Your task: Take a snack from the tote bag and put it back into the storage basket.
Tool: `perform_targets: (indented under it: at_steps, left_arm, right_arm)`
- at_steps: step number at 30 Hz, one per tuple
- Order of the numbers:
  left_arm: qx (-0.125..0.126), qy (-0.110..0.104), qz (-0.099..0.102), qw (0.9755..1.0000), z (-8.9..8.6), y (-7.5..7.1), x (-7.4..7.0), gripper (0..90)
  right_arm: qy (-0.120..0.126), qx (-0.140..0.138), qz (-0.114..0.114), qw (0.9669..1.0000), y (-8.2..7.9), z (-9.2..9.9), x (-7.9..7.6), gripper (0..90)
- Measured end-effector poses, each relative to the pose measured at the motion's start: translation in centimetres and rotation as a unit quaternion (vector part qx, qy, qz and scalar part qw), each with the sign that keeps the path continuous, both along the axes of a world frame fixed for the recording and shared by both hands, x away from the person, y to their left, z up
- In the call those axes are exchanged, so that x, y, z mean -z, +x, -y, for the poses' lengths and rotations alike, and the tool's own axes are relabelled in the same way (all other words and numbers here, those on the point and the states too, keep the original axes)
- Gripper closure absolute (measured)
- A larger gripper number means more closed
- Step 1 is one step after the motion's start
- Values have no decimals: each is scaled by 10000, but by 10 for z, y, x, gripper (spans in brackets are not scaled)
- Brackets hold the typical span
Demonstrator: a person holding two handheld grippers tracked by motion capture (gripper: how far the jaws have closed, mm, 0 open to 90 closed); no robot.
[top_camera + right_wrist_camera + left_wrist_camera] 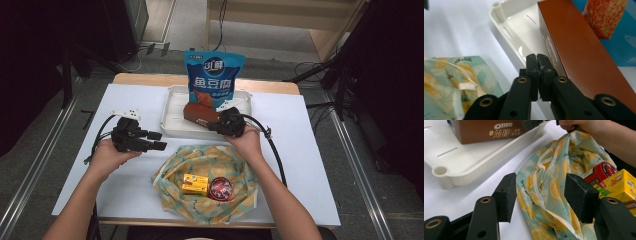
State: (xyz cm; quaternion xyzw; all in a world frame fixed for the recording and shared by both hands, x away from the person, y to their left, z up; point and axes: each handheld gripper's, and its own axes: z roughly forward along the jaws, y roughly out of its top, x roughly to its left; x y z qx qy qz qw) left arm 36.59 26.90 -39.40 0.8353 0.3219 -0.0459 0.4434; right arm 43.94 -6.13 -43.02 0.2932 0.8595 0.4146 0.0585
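A lemon-print cloth bag (175,172) lies open at the table's front, holding a yellow box (194,183) and a red round tin (220,188). Behind it a white tray (172,107) carries a brown Oreo box (200,114) and a blue snack pouch (214,77). My right gripper (212,125) is shut at the tray's near rim, next to the brown box (579,50), with nothing between its pads (532,62). My left gripper (159,140) hovers open left of the bag. Its jaws frame the cloth (549,182) without touching it, with the tin (602,171) and the yellow box (621,185) beyond.
A white sheet covers the wooden table (280,86). Bare white surface (300,150) lies right of the bag and around the left hand. Black cables trail from both grippers. Dark stands and floor rails flank the table.
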Motion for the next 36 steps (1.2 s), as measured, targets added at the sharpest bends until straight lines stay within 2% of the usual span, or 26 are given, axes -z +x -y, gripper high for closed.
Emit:
perform_targets:
  at_steps: [7, 17, 19, 25, 36]
  left_arm:
    - [11, 4, -7, 10000, 1, 0, 0, 435]
    - [27, 19, -2, 10000, 1, 0, 0, 435]
    - [30, 15, -8, 10000, 1, 0, 0, 435]
    - [10, -5, -7, 10000, 0, 0, 0, 435]
    - [46, 24, -5, 10000, 1, 0, 1, 435]
  right_arm:
    - [-111, 209, -126, 9996, 10, 4, 5, 900]
    - [-7, 456, -149, 9988, 23, 6, 7, 900]
    - [-84, 451, -224, 9987, 26, 4, 9, 900]
    - [-168, 533, -239, 9981, 35, -3, 13, 900]
    - [-70, 759, -255, 9968, 44, -3, 18, 900]
